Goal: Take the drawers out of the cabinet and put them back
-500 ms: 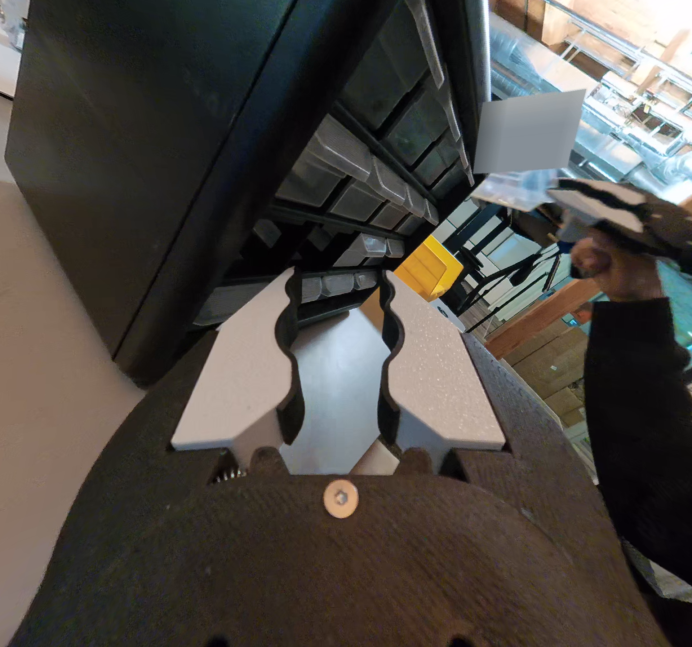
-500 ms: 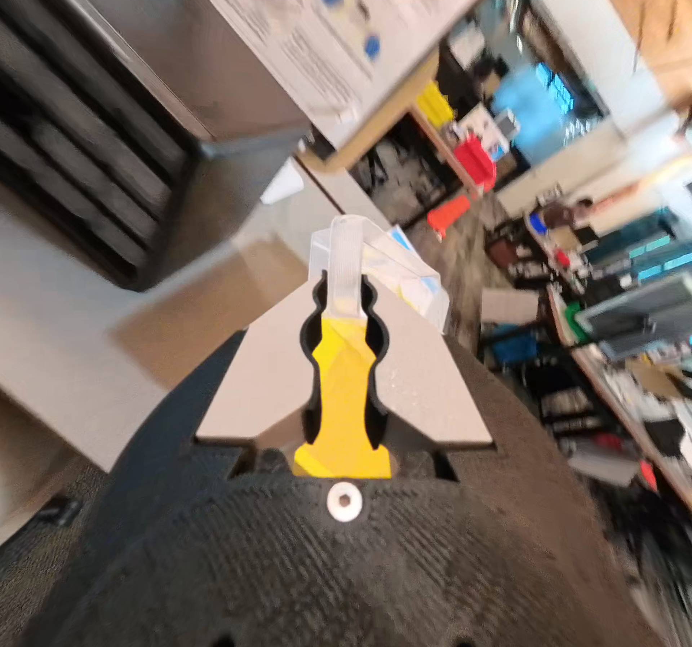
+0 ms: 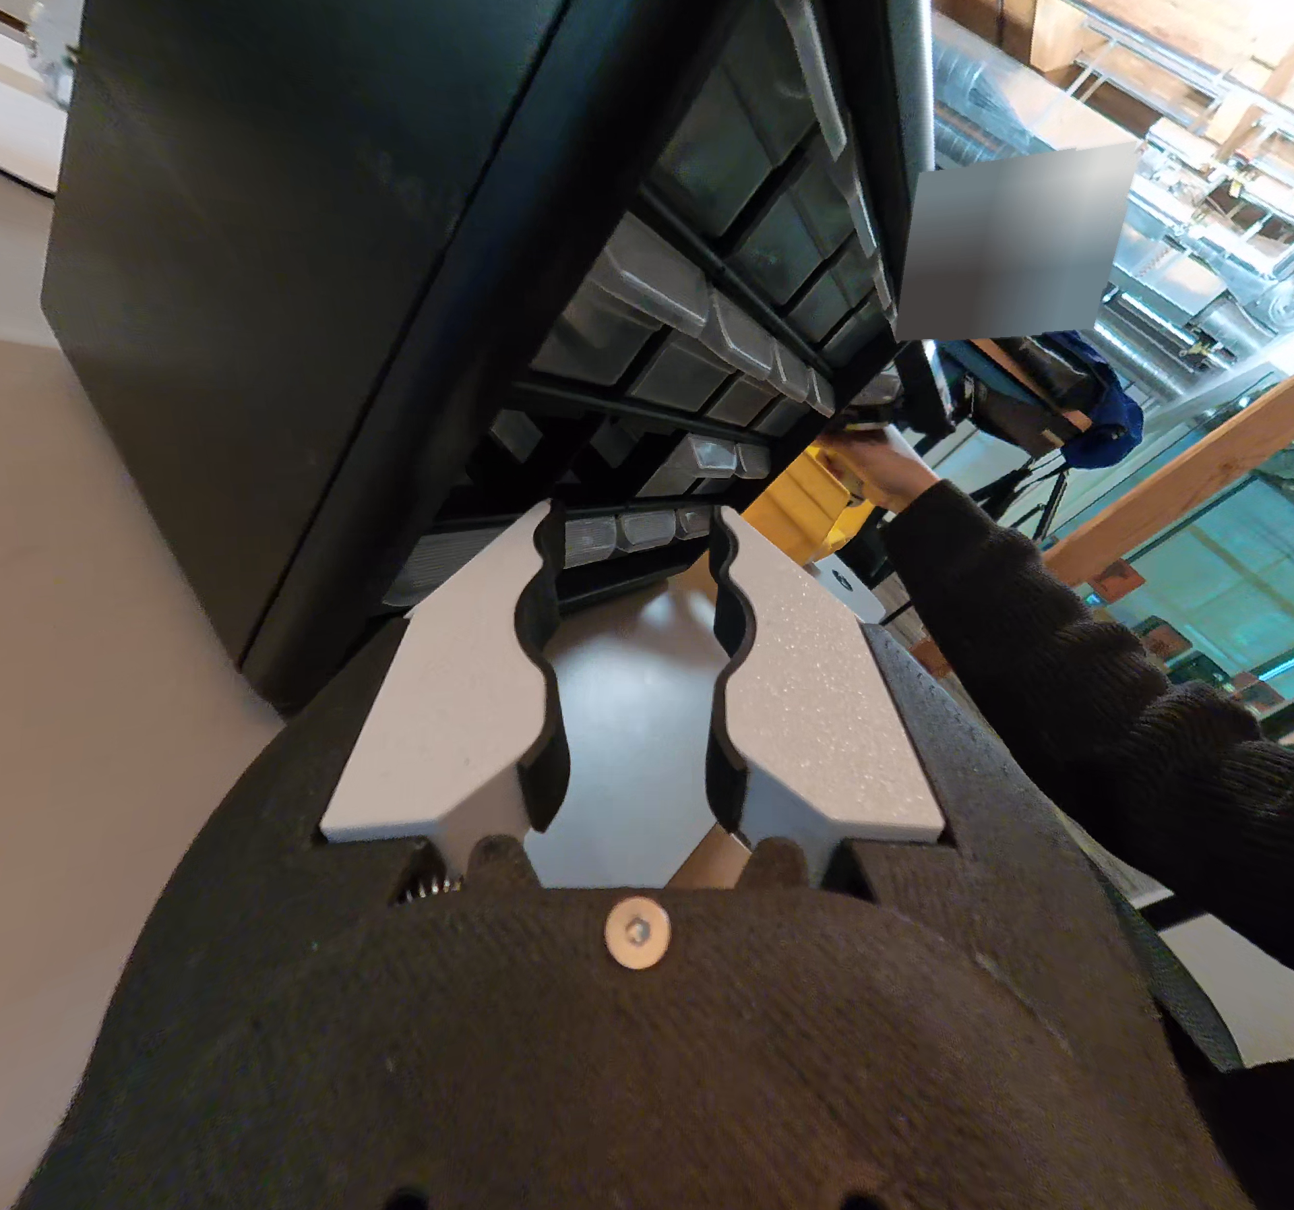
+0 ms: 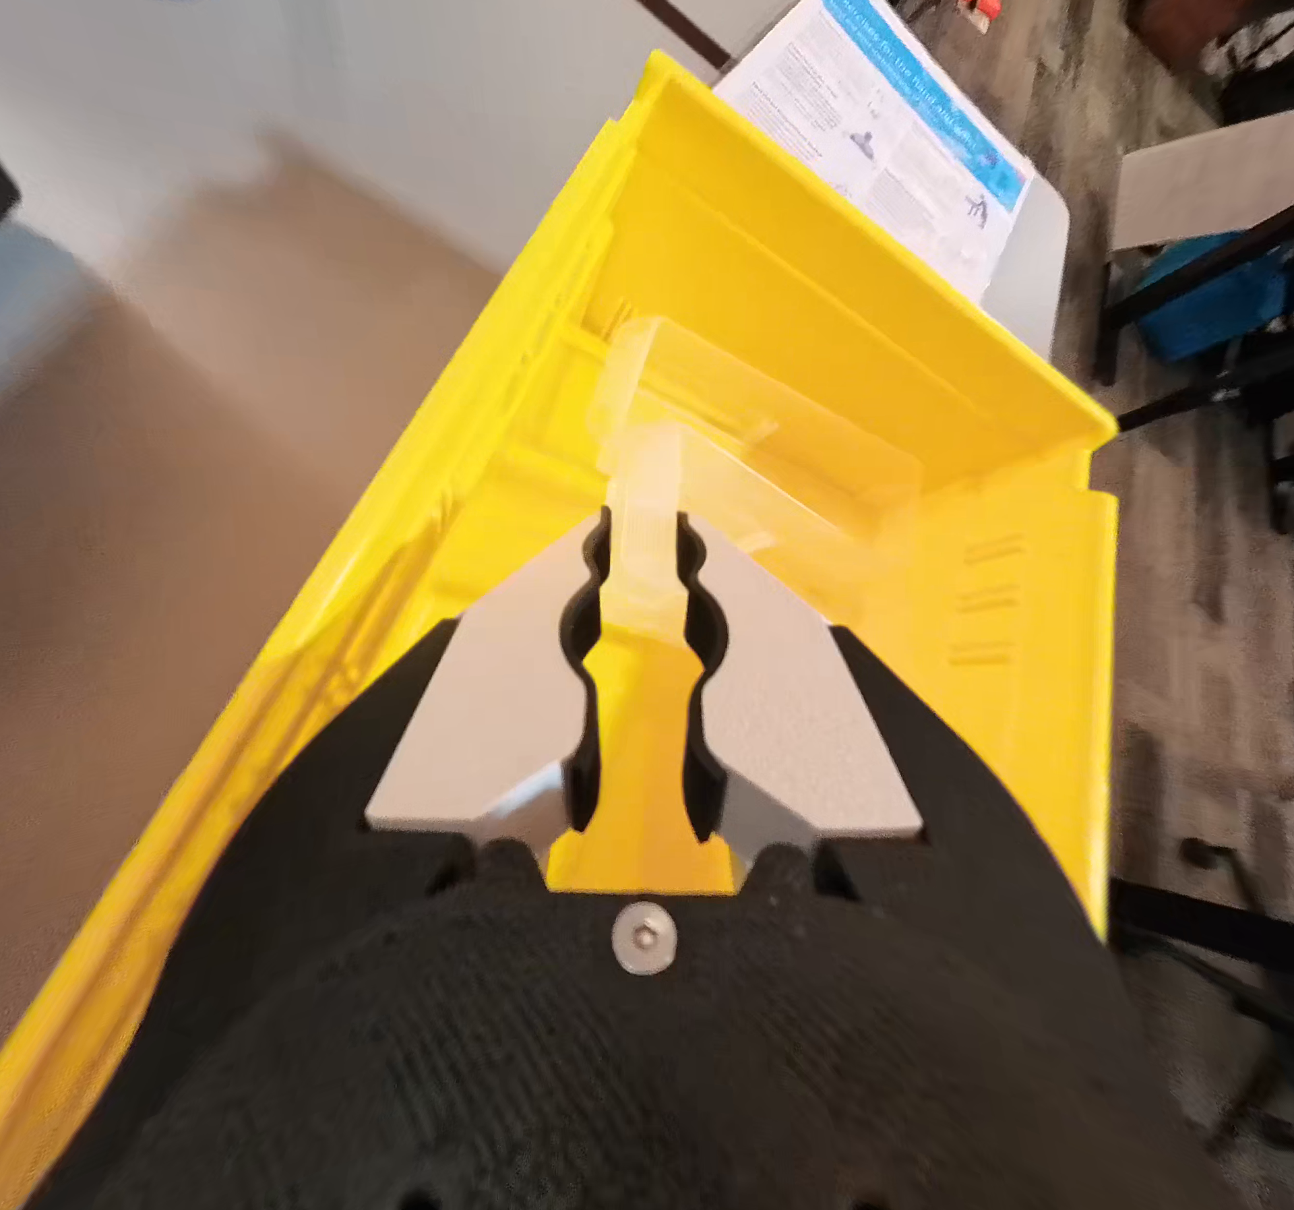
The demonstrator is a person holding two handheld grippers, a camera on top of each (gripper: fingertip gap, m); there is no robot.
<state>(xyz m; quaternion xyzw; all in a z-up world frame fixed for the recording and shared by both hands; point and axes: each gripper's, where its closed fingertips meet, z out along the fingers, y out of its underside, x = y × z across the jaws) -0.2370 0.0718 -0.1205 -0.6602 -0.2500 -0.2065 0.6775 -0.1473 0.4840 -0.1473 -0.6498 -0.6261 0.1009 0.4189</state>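
Note:
A black cabinet (image 3: 294,210) with rows of small clear drawers (image 3: 721,329) stands on the table, seen steeply from below in the left wrist view. My left gripper (image 3: 634,532) is open and empty, low beside the cabinet's bottom row. My right gripper (image 4: 641,511) is shut on the handle of a clear drawer (image 4: 763,434) and holds it inside a yellow bin (image 4: 840,308). In the left wrist view the yellow bin (image 3: 798,511) shows past the cabinet, with the person's hand and dark sleeve (image 3: 1036,644) reaching over it.
A beige tabletop (image 4: 231,371) lies left of the bin. A printed sheet (image 4: 889,119) lies on the table's far corner. Carpet floor and chair legs (image 4: 1204,350) are on the right. Some drawer slots (image 3: 532,455) in the cabinet's lower rows are empty.
My right gripper has swung down with the clear drawer, from up in the air to inside the yellow bin. My left gripper has stayed beside the cabinet.

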